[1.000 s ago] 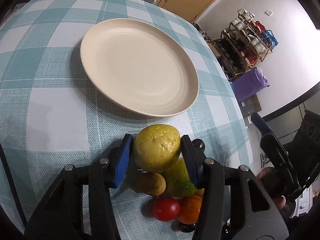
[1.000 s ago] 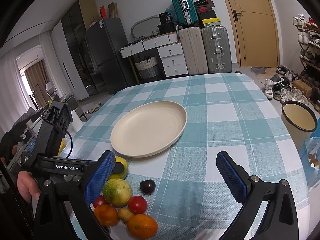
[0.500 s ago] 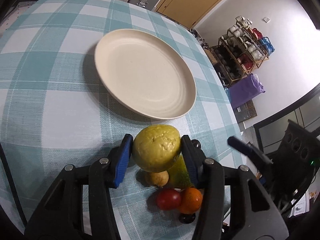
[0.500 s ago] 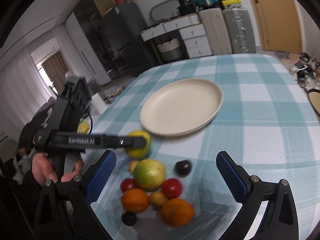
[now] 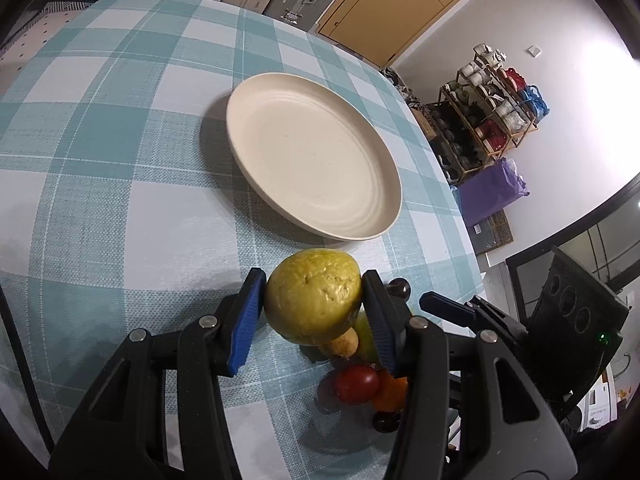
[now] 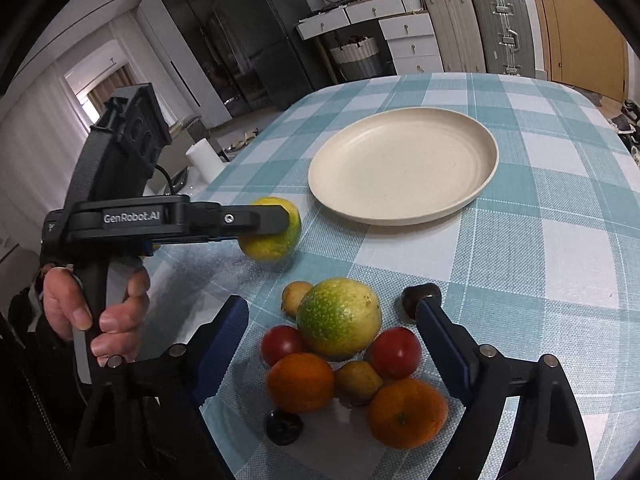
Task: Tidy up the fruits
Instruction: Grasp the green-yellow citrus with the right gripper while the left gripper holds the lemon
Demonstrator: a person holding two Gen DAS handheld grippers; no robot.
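My left gripper (image 5: 314,300) is shut on a bumpy yellow-green fruit (image 5: 314,296) and holds it above the checked cloth, just short of the empty cream plate (image 5: 316,156). In the right wrist view this same fruit (image 6: 276,240) hangs left of the plate (image 6: 404,164). Lower down, my right gripper (image 6: 332,328) is closing, and its blue pads straddle a green-yellow fruit (image 6: 338,318) without touching it. Around that fruit lie two tomatoes (image 6: 394,352), two oranges (image 6: 300,382), small yellow fruits (image 6: 358,382) and dark plums (image 6: 283,426).
A person's hand (image 6: 108,320) grips the left gripper's handle. The round table's edge curves close on the left, with a white roll (image 6: 204,156) beyond it. Suitcases (image 6: 500,28) and drawers stand behind the table; a shoe rack (image 5: 492,100) is off to the side.
My left gripper has carried the yellow-green fruit up and nearer to the plate. My right gripper has tilted down over the fruit pile and its jaws have narrowed.
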